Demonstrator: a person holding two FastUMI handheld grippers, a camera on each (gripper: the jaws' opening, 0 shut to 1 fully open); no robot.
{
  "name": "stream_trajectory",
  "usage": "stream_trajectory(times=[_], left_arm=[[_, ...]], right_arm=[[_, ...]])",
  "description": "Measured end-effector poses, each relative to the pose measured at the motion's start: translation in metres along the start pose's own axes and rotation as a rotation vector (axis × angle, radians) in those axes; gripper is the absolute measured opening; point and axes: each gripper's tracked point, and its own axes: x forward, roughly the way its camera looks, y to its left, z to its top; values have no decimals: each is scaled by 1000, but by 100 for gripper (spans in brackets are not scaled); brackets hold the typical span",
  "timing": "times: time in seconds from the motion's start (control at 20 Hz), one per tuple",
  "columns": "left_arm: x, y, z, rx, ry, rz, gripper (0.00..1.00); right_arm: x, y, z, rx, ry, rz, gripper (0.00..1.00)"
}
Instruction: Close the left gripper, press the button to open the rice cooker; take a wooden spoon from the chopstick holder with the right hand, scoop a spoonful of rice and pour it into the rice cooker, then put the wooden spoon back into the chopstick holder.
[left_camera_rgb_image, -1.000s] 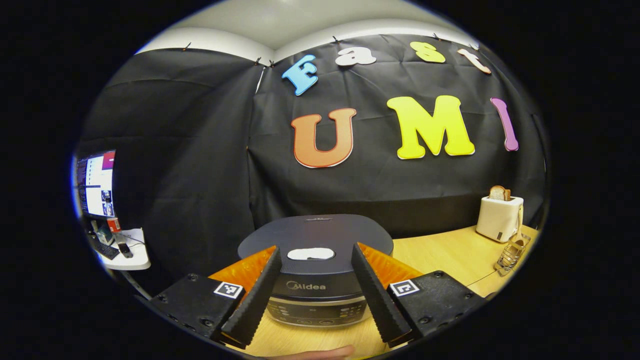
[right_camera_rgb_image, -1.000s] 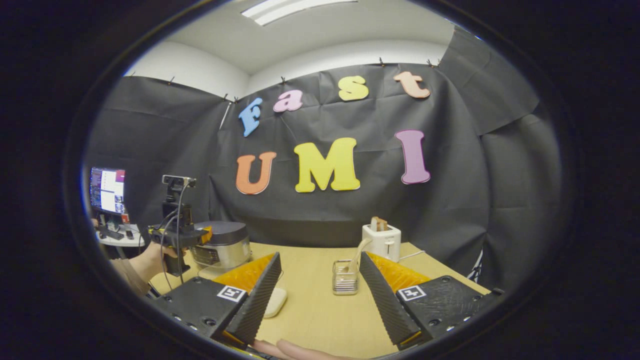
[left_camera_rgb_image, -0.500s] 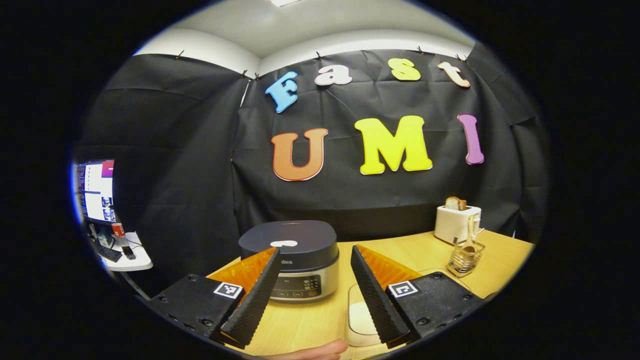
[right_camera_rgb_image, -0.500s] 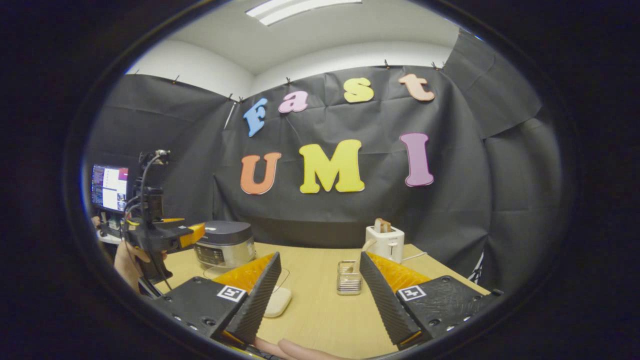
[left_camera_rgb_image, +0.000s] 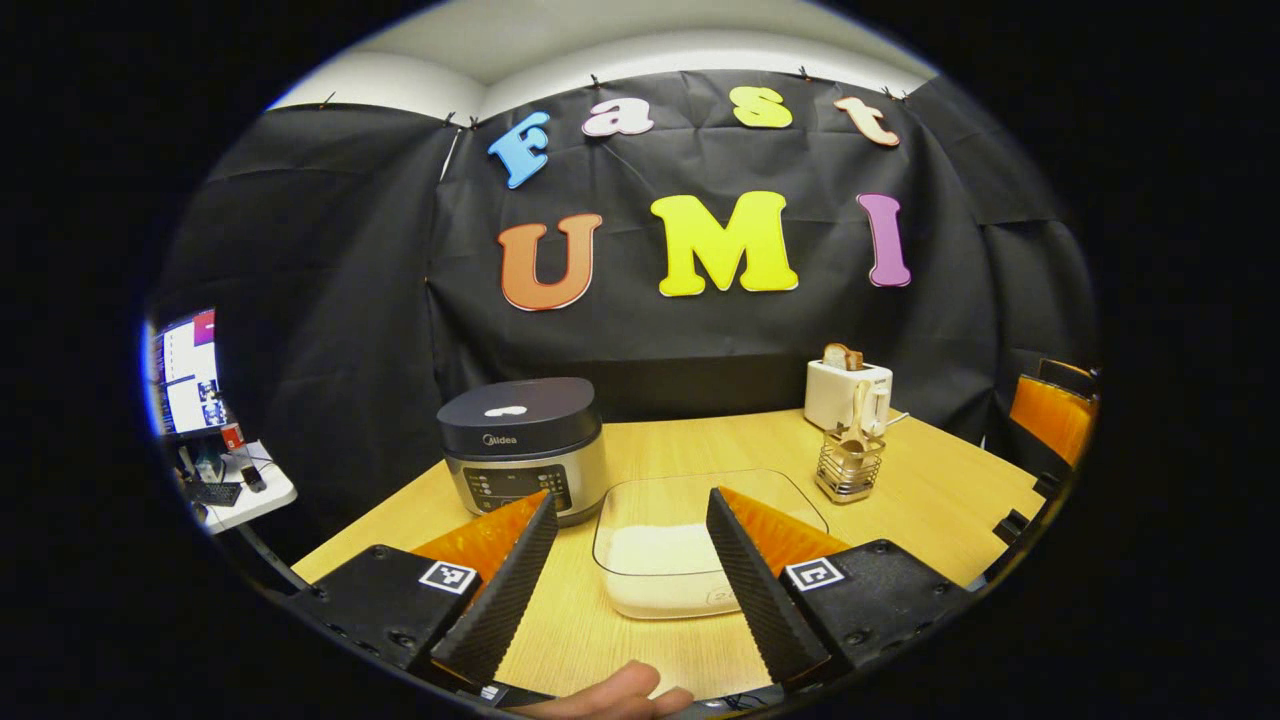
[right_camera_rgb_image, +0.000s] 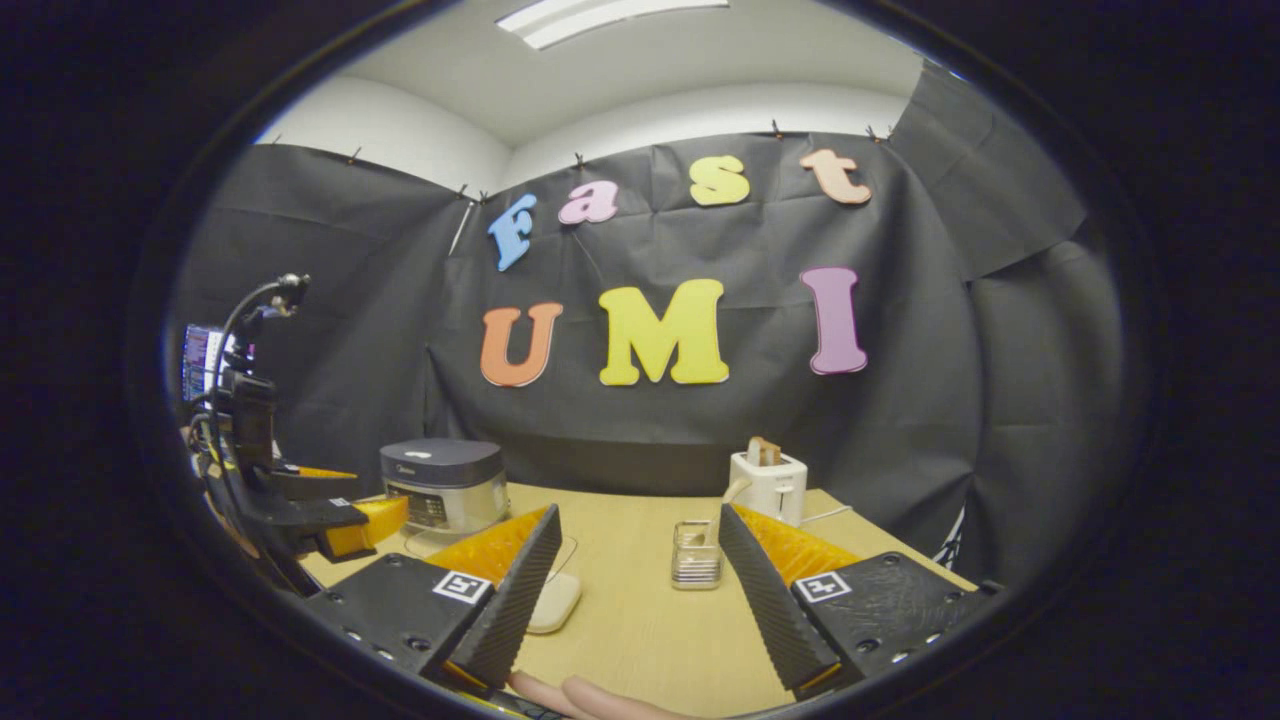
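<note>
The dark rice cooker (left_camera_rgb_image: 520, 445) stands at the table's back left with its lid down. My left gripper (left_camera_rgb_image: 630, 498) is open and empty, held back near the table's front edge, well short of the cooker. A glass dish of rice (left_camera_rgb_image: 665, 560) lies between its fingers, farther off. The wire chopstick holder (left_camera_rgb_image: 848, 472) holds the wooden spoon (left_camera_rgb_image: 860, 410) upright. My right gripper (right_camera_rgb_image: 640, 512) is open and empty, with the holder (right_camera_rgb_image: 695, 567) and spoon (right_camera_rgb_image: 725, 497) ahead of it. In the right gripper view the cooker (right_camera_rgb_image: 443, 485) sits at the left, the left gripper (right_camera_rgb_image: 335, 515) in front of it.
A white toaster (left_camera_rgb_image: 848, 392) with bread stands behind the holder, also the toaster (right_camera_rgb_image: 767, 482) in the right gripper view. The rice dish (right_camera_rgb_image: 553, 602) lies left of the holder. A monitor (left_camera_rgb_image: 185, 372) and a small side table (left_camera_rgb_image: 245, 490) sit beyond the table's left edge.
My left gripper has drawn back from just over the rice cooker toward the table's front, staying open. The cooker lid stays down. The right gripper has hardly moved.
</note>
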Motion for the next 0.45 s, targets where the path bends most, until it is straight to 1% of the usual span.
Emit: stream_trajectory(times=[0.15,0.3,0.4,0.45], left_arm=[[-2,-2,1,-5,-15,11,96],[-5,-4,3,-18,-28,21,96],[-7,-2,9,-29,-55,30,96],[-6,-2,8,-36,-55,29,100]], right_arm=[[8,-9,-7,9,33,-8,94],[13,-23,-13,23,54,-39,94],[13,-25,-13,33,60,-43,91],[12,-26,-11,29,58,-47,91]])
